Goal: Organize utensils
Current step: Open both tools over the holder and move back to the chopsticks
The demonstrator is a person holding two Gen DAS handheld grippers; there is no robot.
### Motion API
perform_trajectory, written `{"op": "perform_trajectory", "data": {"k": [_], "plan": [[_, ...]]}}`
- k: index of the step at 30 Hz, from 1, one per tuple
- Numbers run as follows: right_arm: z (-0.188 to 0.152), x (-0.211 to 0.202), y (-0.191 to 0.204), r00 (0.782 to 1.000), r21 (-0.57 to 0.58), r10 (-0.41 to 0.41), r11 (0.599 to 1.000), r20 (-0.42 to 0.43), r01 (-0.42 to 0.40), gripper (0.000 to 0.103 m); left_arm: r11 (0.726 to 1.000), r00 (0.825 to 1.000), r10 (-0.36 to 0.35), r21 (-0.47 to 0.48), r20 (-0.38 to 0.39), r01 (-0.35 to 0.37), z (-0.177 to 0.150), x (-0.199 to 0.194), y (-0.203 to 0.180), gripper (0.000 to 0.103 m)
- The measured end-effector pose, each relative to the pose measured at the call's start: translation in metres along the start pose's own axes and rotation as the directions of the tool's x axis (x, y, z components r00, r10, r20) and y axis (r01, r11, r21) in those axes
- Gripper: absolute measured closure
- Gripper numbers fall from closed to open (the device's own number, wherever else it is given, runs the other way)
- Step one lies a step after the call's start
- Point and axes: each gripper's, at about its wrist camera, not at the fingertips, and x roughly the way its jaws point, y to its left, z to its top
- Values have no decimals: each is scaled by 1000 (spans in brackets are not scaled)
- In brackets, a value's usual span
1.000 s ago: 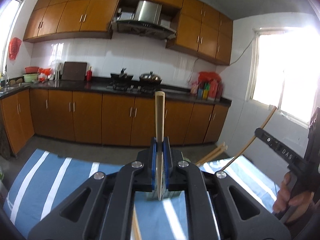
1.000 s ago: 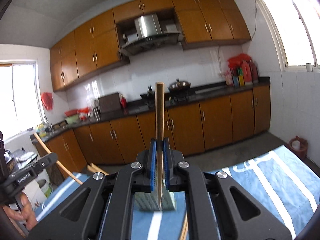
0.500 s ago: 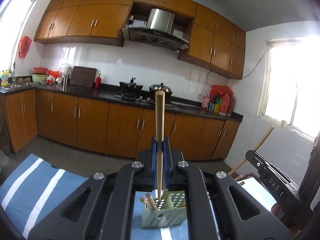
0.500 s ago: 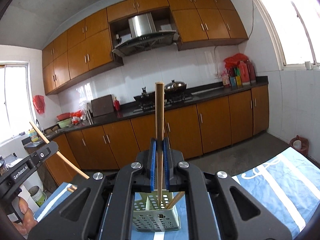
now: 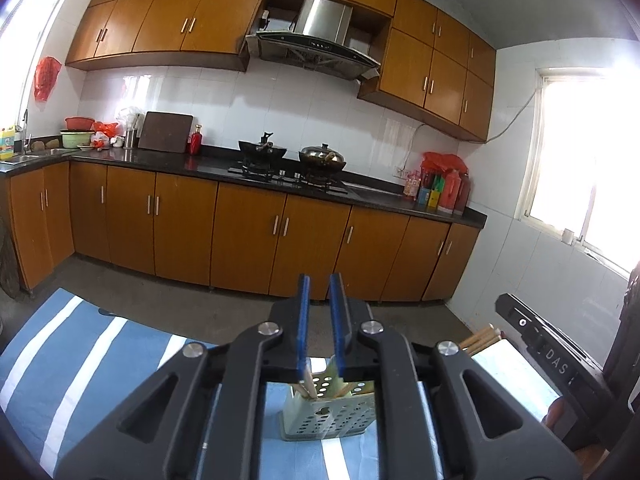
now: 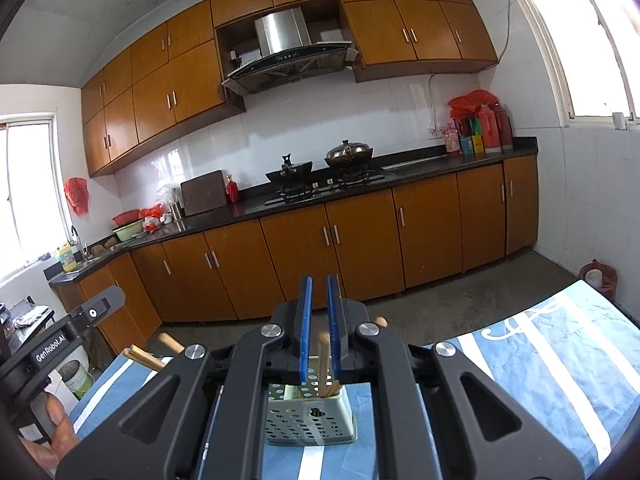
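Your left gripper (image 5: 320,320) and right gripper (image 6: 319,320) both stand spread and unloaded above the perforated holder (image 6: 311,420), chopsticks (image 6: 323,364) inside.

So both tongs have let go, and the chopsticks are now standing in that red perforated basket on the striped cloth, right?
Not quite: the basket is pale green, not red, as the right wrist view shows. The rest holds: both the left tongs and right tongs are open, and chopsticks stand in the basket on the striped cloth.
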Motion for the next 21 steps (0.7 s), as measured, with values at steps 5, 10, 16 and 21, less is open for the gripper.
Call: {"op": "perform_trajectory", "data": {"k": [5,10,16,21], "plan": [[0,-26,-10,999,-2,-31,1000,9,31,94,1000,1000,18,11,4,-18,-4,-30,14,84],[-26,-40,-37,994,9,-89,996,-66,90,94,996,996,82,29,-43,-80,-34,-59,47,79],[-110,-16,-67,935,30,-111,991,-336,129,94,985,960,169,58,-223,-160,-103,-56,96,77],[-170,9,-60,854,58,-47,994,-518,90,94,982,908,186,49,-376,-180,-158,-44,119,77]]}}
